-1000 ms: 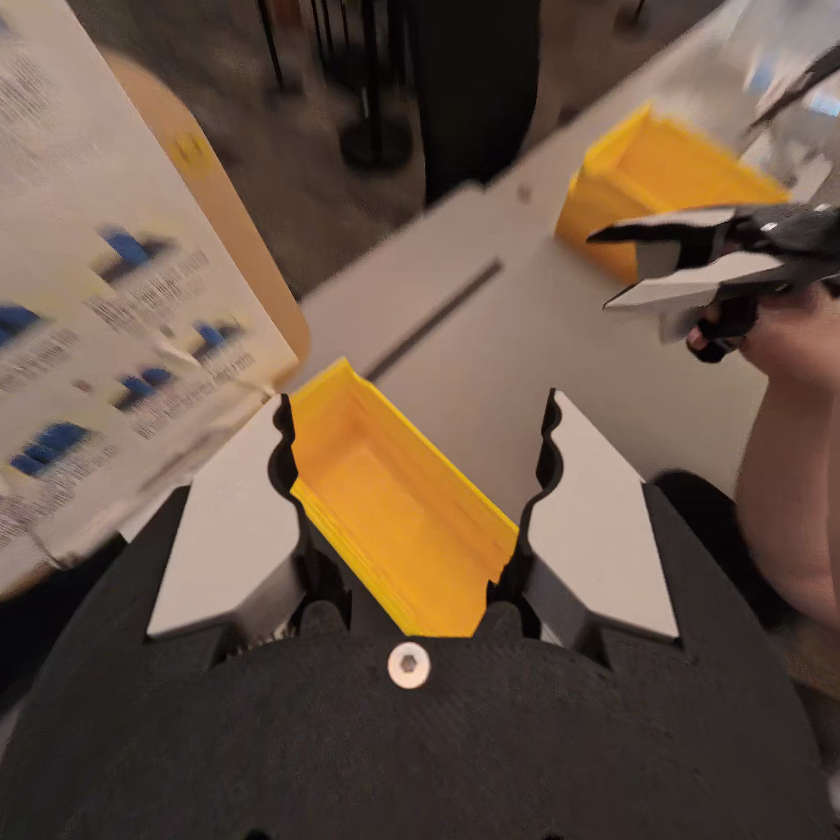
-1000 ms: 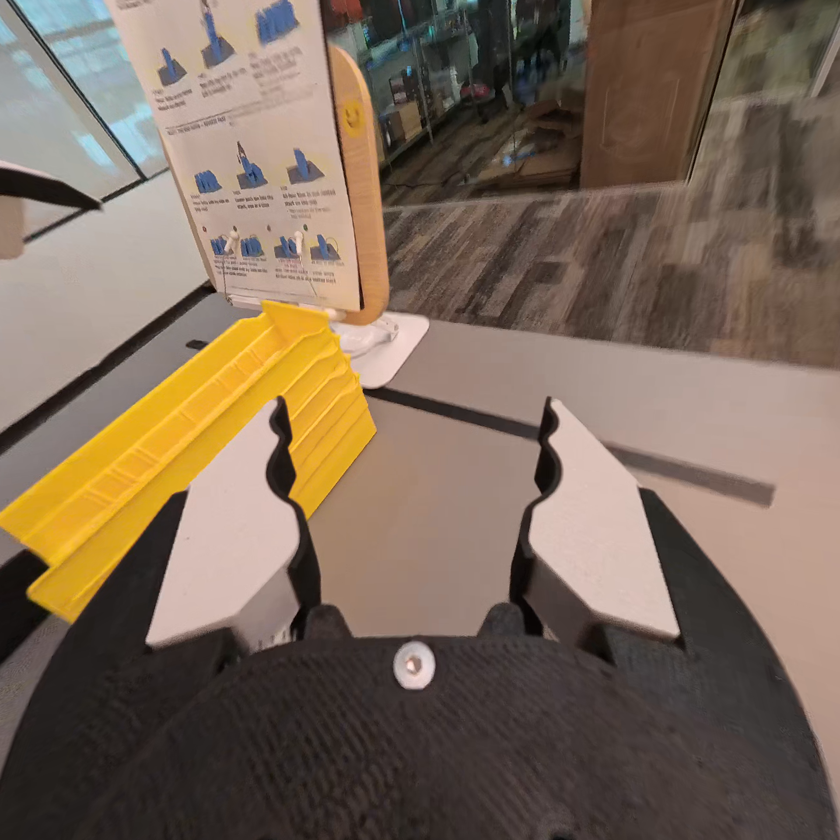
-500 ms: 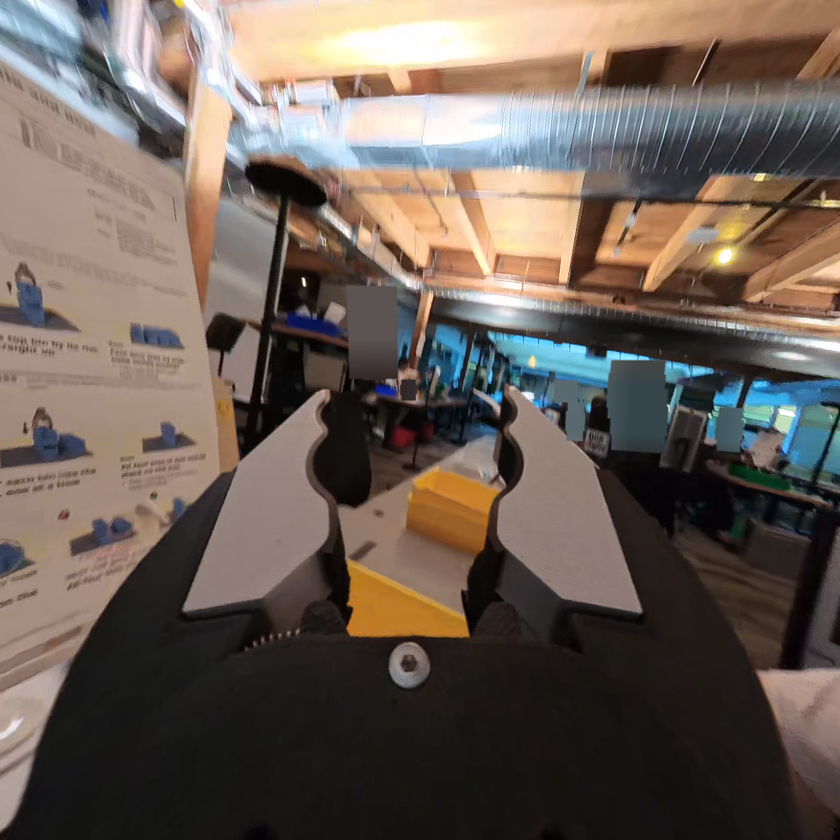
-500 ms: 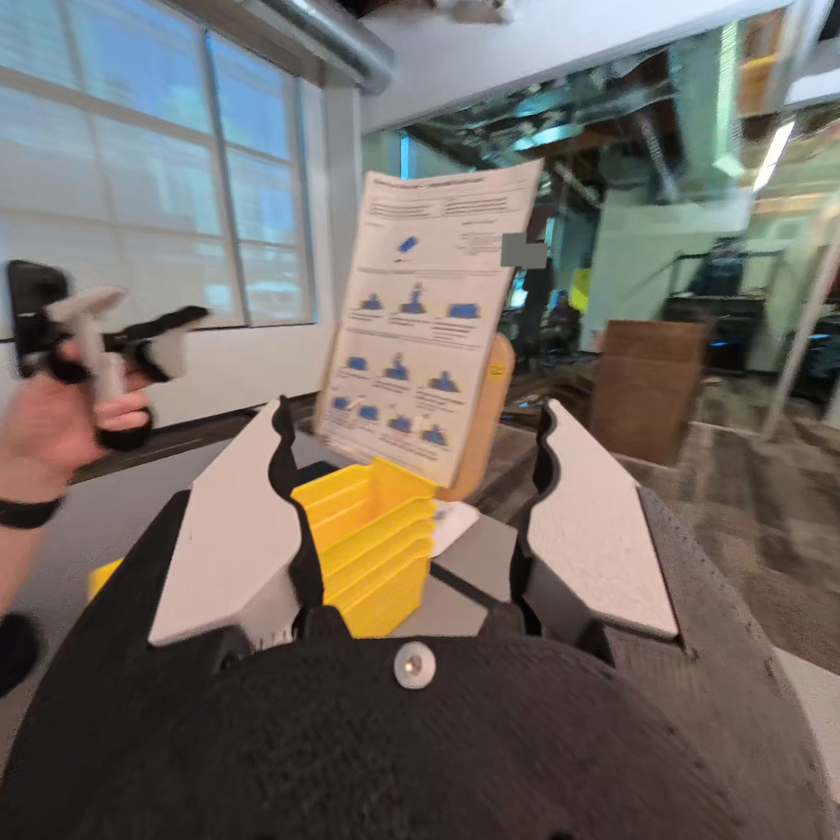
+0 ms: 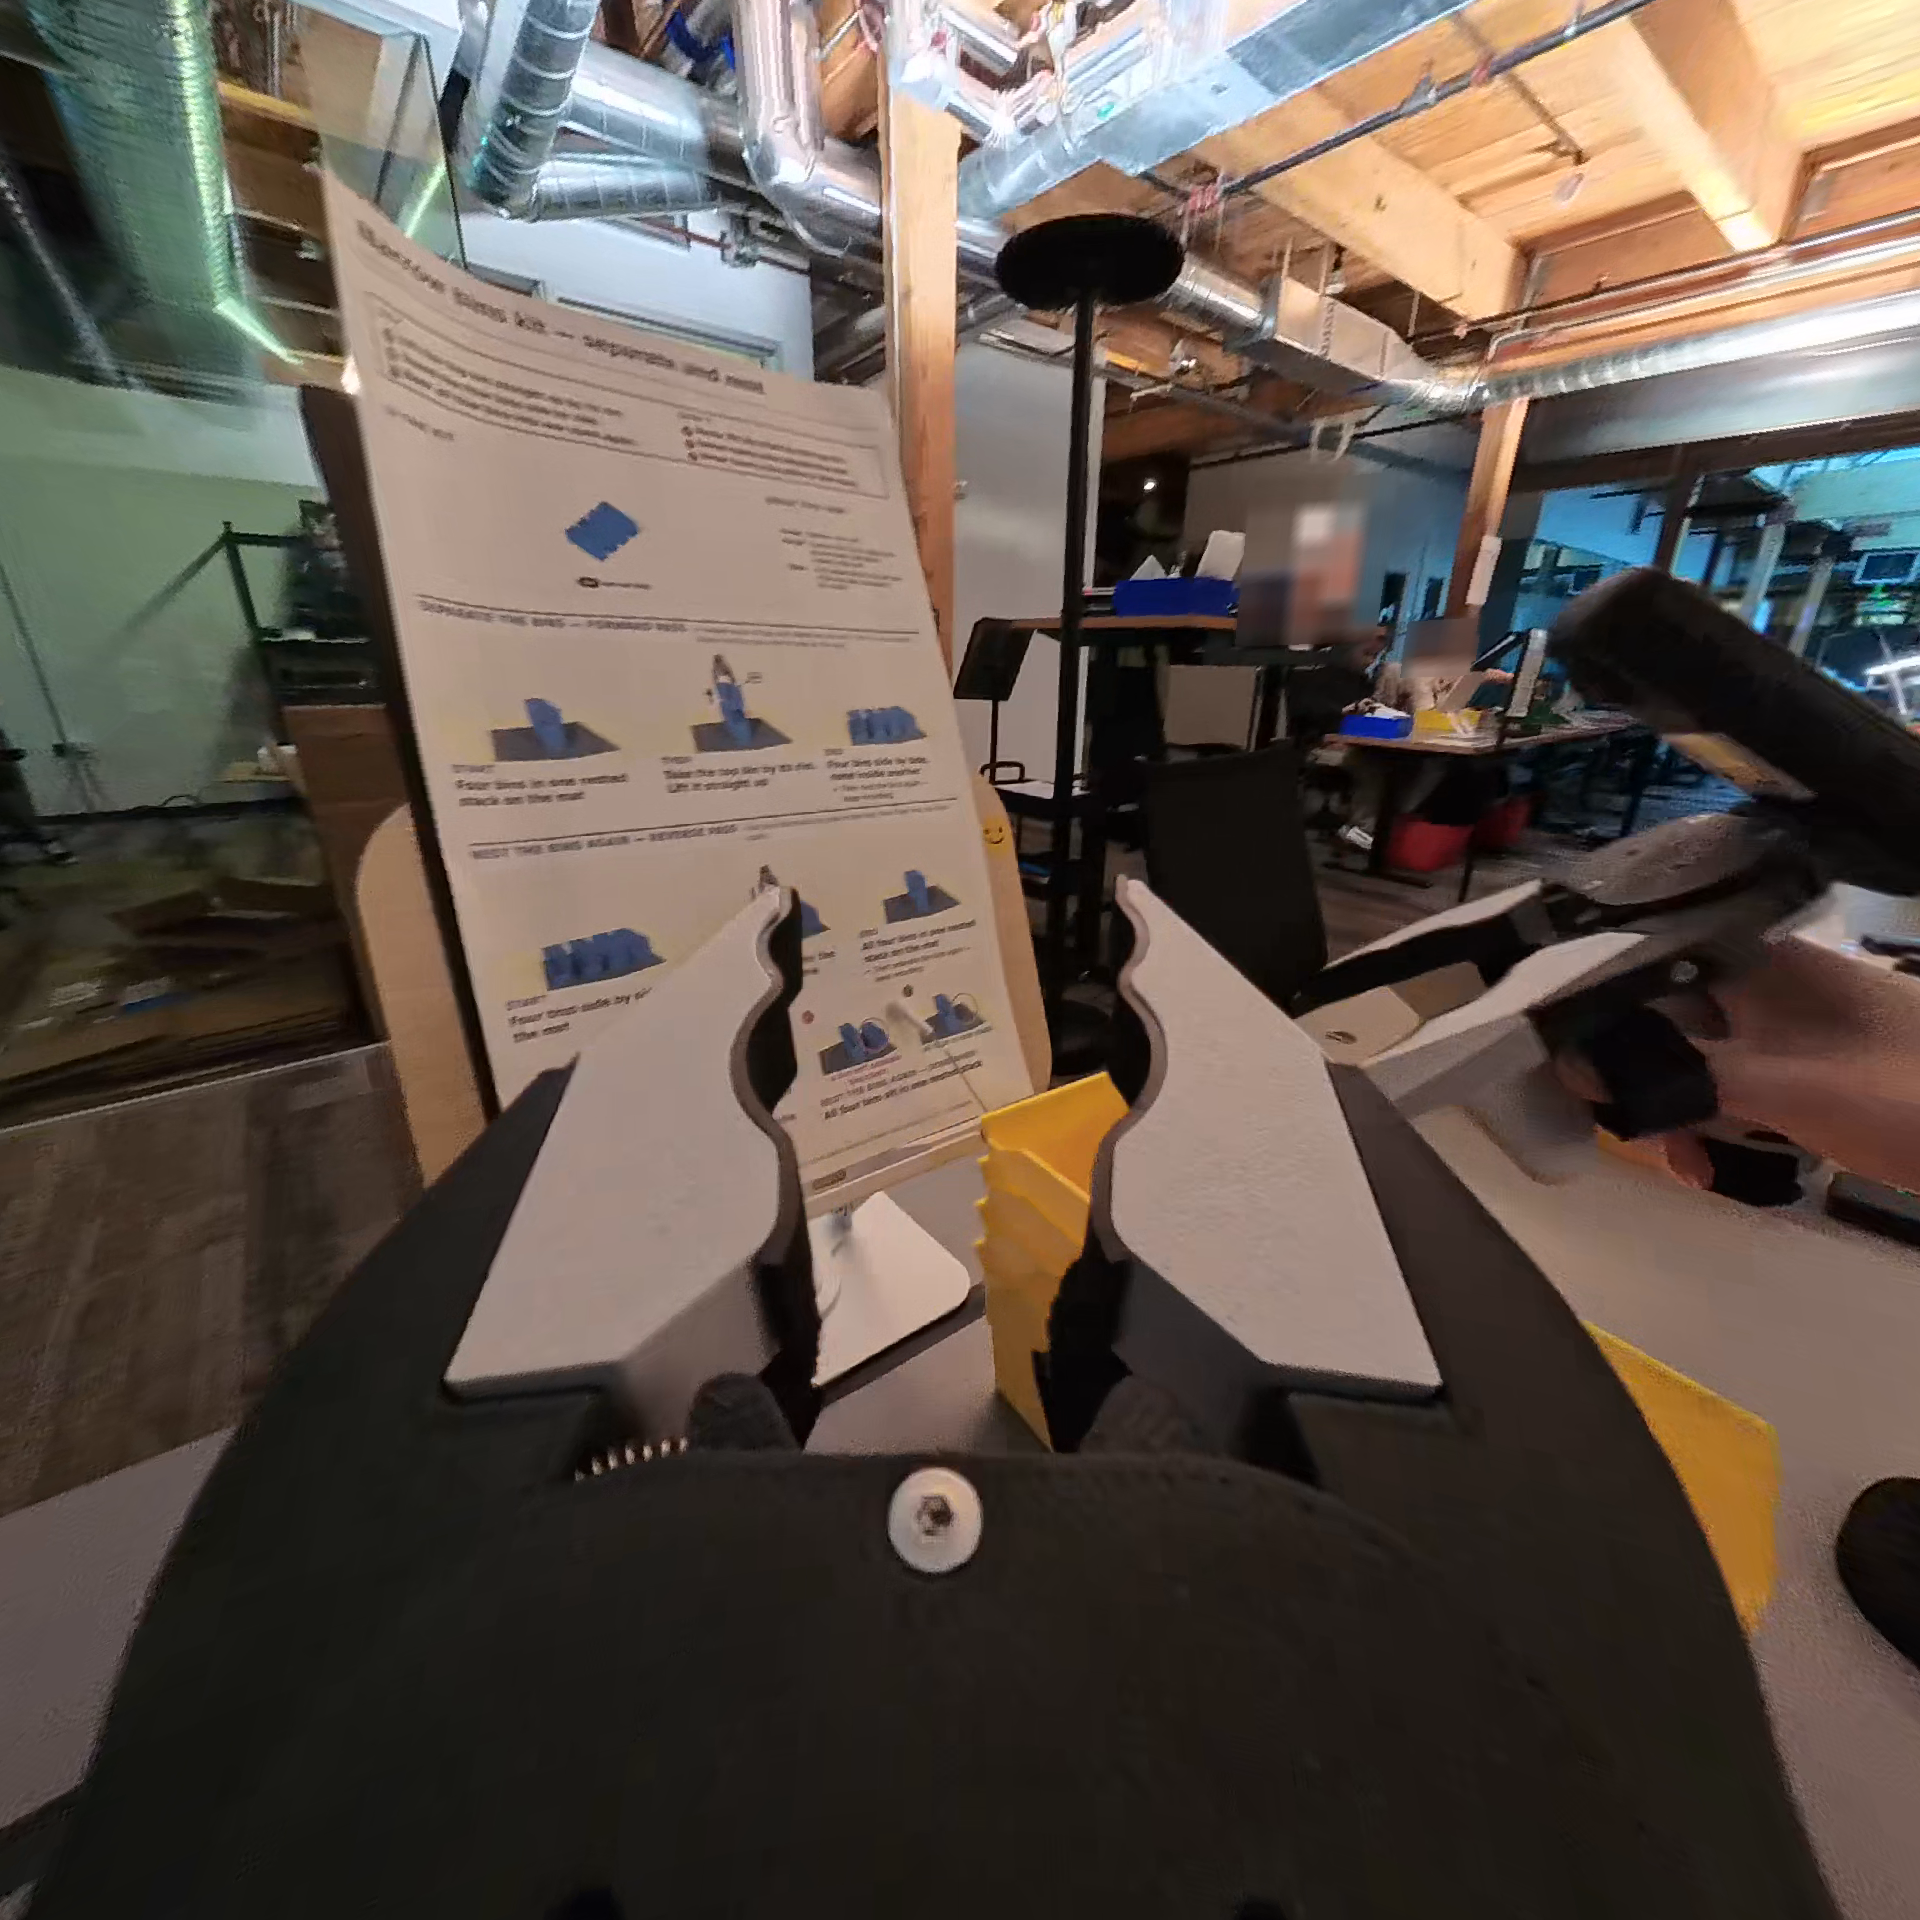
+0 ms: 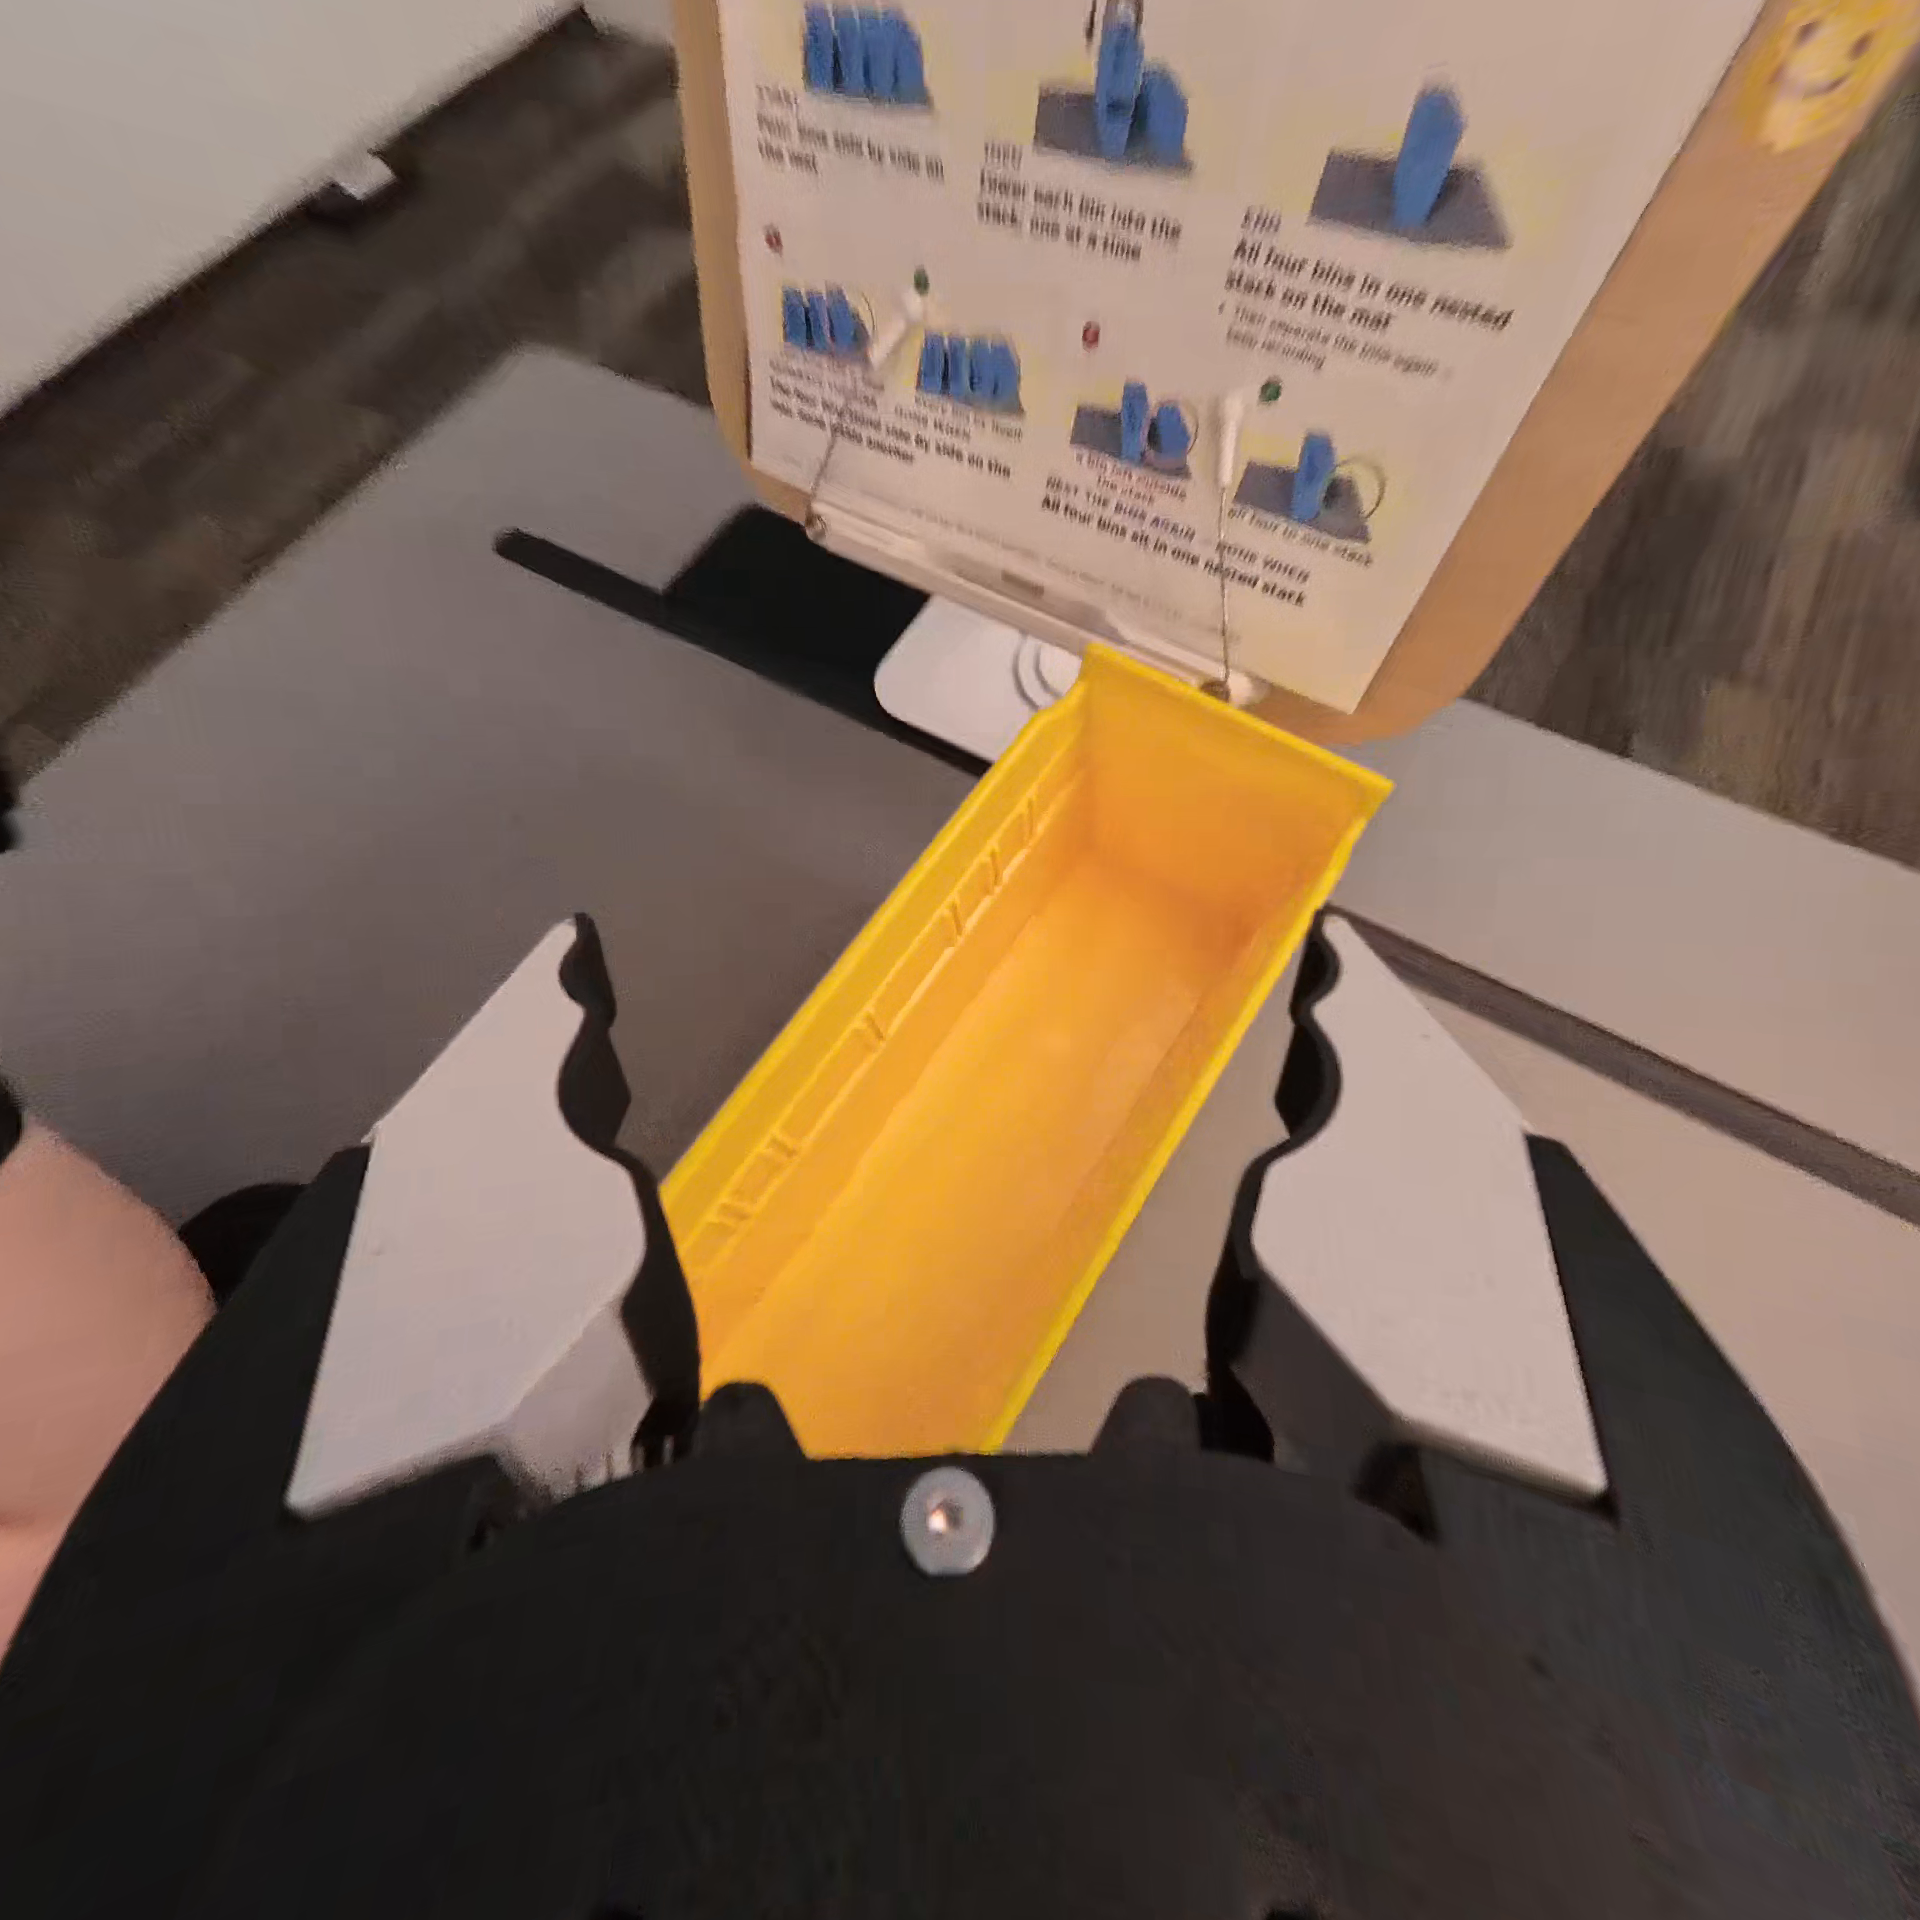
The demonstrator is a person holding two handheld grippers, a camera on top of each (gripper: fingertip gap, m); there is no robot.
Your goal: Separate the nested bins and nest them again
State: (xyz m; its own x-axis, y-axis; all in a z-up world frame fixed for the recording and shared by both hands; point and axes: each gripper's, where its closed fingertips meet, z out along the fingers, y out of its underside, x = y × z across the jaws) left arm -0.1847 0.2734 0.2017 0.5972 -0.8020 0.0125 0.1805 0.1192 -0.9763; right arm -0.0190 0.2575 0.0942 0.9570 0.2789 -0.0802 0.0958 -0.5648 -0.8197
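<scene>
Right wrist view looks steeply down on a stack of nested yellow bins (image 6: pixel 997 1101) lying on the grey worktop (image 6: pixel 364 831), its long axis running from 6 o'clock toward 1 o'clock. The right tongs (image 6: pixel 951 977) are spread wide and grasp nothing: the left fingertip (image 6: pixel 566 945) stands well clear over bare worktop, while the right fingertip (image 6: pixel 1340 951) sits just beside the stack's outer wall at 3 o'clock; whether it touches cannot be told. That wide spread appears chosen to straddle the stack's width, probably to steady it or take a rim.

At 12 o'clock, just past the stack's far end, an instruction sheet (image 6: pixel 1091 312) leans on a wooden board whose white stand base (image 6: pixel 966 675) rests on the worktop, presumably propped there to be read while working.

Left wrist view is held nearly level. The left tongs (image 5: pixel 951 914) are parted with only air between the tips, so they too are released. Stepped rims of the bins (image 5: pixel 1039 1174) show low between the fingers at 6 o'clock, stacked one inside another, so separation seems not yet begun. At 3 o'clock the other tongs (image 5: pixel 1455 997) reach in, gripped by a hand (image 5: pixel 1787 1081).
</scene>
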